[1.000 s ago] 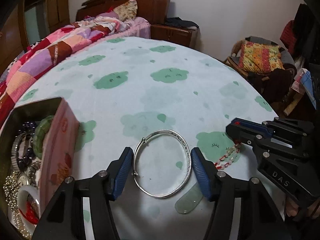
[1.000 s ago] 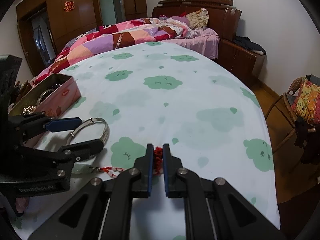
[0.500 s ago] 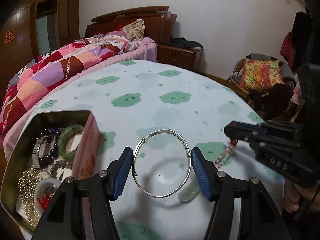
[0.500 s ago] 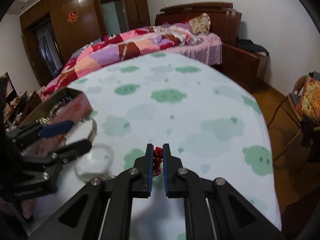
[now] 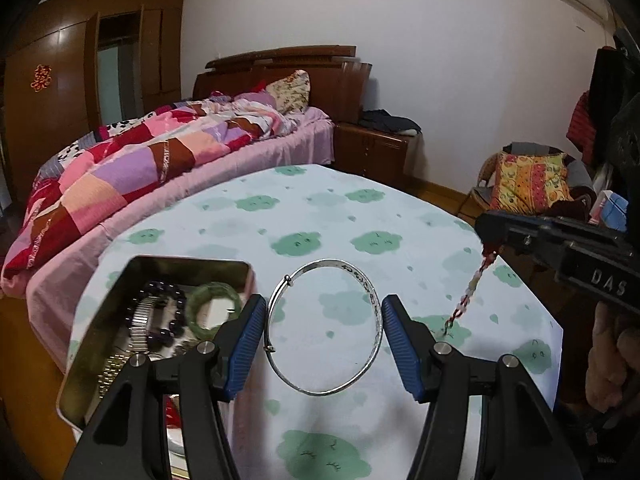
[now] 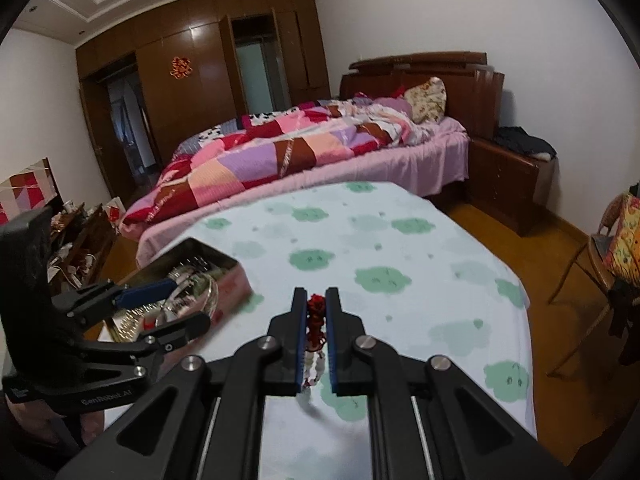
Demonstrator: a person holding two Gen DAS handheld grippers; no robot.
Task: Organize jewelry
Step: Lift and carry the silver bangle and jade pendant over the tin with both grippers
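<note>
Silver bangle (image 5: 324, 326) clamped in left gripper (image 5: 323, 346) above tin (image 5: 100, 344); right gripper (image 6: 316, 340) pinches what looks like a beaded strand (image 5: 472, 288).

Your tin (image 5: 120, 280) sits on the worktop (image 5: 320, 216), left of the bangle (image 5: 324, 326); the bed (image 5: 160, 160) lies behind

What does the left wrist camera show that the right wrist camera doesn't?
Only the left wrist view shows the silver bangle sharply, clamped across the left gripper, with a green bangle lying in the tin. Only the right wrist view shows the red cord pinched inside the right gripper. Both show the tin, the cloud-print sheet, both grippers and the quilted bed.
</note>
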